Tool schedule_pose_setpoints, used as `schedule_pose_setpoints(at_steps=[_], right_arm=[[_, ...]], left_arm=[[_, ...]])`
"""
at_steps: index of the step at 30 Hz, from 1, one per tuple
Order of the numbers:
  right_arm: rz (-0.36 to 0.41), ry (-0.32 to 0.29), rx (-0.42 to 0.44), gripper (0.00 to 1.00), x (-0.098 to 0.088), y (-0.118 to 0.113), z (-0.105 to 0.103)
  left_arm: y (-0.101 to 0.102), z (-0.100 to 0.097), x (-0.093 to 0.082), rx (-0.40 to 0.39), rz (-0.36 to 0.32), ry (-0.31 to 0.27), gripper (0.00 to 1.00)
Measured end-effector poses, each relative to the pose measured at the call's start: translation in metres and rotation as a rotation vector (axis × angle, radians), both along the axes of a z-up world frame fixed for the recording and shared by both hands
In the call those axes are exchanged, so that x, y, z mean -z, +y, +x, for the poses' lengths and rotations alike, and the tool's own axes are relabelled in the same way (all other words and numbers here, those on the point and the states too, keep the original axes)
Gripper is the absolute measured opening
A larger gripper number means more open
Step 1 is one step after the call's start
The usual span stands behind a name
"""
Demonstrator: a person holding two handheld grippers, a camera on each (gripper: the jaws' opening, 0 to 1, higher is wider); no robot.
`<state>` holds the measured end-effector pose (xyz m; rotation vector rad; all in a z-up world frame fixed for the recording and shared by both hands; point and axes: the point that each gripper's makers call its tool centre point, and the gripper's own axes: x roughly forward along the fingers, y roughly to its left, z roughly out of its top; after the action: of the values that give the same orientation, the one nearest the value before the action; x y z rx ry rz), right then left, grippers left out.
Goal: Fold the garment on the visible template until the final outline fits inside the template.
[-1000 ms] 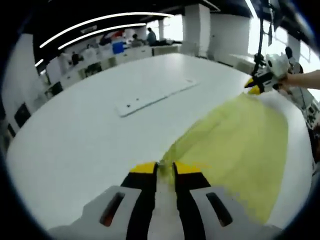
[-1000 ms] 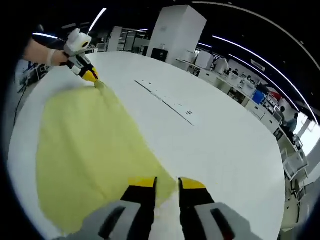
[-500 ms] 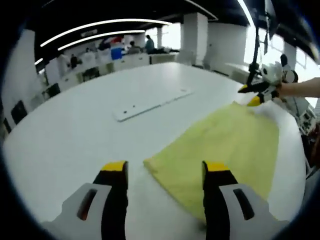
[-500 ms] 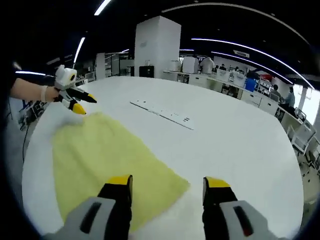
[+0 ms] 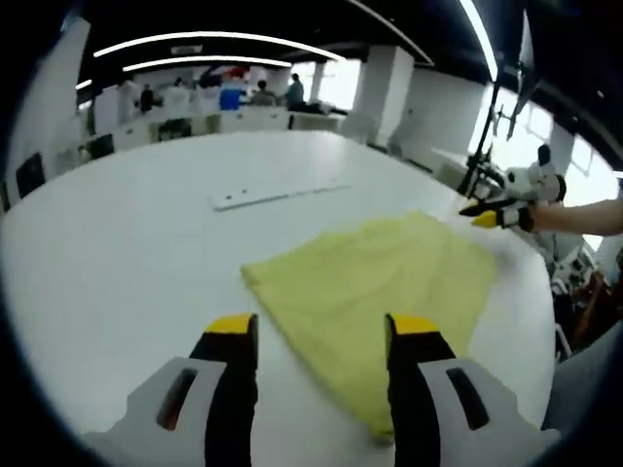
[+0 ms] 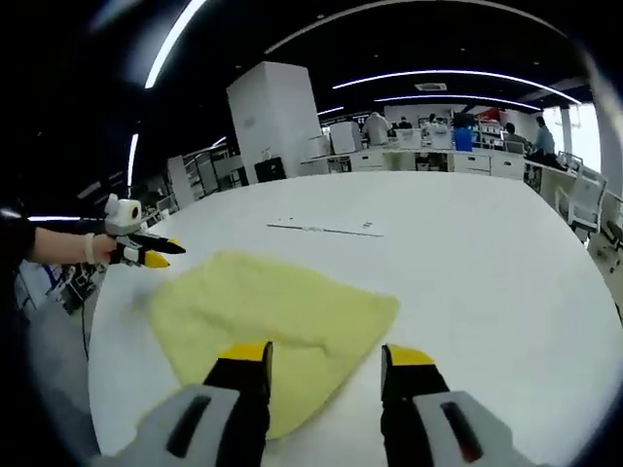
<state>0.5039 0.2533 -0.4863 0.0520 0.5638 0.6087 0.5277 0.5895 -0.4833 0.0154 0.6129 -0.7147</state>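
1. Here, the yellow garment lies flat on the white table, toward 3 o'clock of the left gripper view.
2. The white template strip lies apart at 12 o'clock.
3. The left gripper gapes wide, holding nothing.
4. The right gripper likewise stands wide and empty.

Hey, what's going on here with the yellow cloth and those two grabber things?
A person holds a two-jaw gripper in each hand over a white table. A yellow garment lies flat on it. The left gripper and the right gripper are both open and hold nothing, with the cloth lying just ahead of their jaws. A flat white strip lies on the table beyond the garment.
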Motion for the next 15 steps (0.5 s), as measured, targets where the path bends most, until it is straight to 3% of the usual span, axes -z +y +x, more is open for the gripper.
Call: schedule_pose_setpoints(at_steps=[4, 15], right_arm=[[0.047, 0.018, 0.014, 0.41, -0.001, 0.002, -0.016], [0.062, 0.038, 0.025, 0.37, 0.004, 0.0, -0.045]], left_arm=[[0.006, -0.016, 0.001, -0.009, -0.001, 0.018, 0.47], [0.013, -0.061, 0.014, -0.016, -0.001, 0.069, 0.44]])
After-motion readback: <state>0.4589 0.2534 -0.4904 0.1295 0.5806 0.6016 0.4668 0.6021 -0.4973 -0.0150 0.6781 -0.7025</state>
